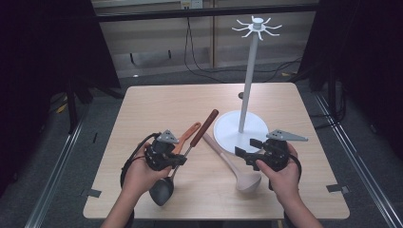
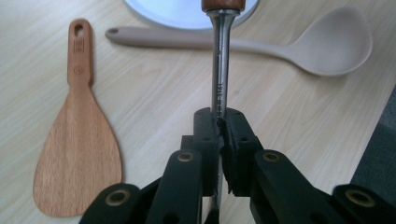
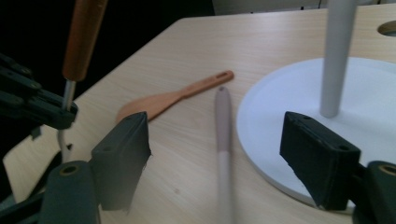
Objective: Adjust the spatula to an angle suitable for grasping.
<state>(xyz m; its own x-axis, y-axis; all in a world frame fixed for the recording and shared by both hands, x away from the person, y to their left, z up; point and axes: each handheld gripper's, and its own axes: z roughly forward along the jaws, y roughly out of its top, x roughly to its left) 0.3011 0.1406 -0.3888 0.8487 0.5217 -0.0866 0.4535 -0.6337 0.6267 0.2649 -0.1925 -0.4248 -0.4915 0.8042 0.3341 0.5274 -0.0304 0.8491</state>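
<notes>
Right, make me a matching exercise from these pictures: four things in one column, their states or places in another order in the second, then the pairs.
Things:
1. dark ladle
2. wooden rice paddle
3. beige ladle
4. white stand

States:
A. upright on its round base, hooks at the top
B. lying flat on the table, untouched, beside the left gripper
C. metal shaft clamped between the left gripper's jaws
D. lying on the table between the open jaws of the right gripper

Pairs: 1-C, 2-B, 3-D, 4-A
</notes>
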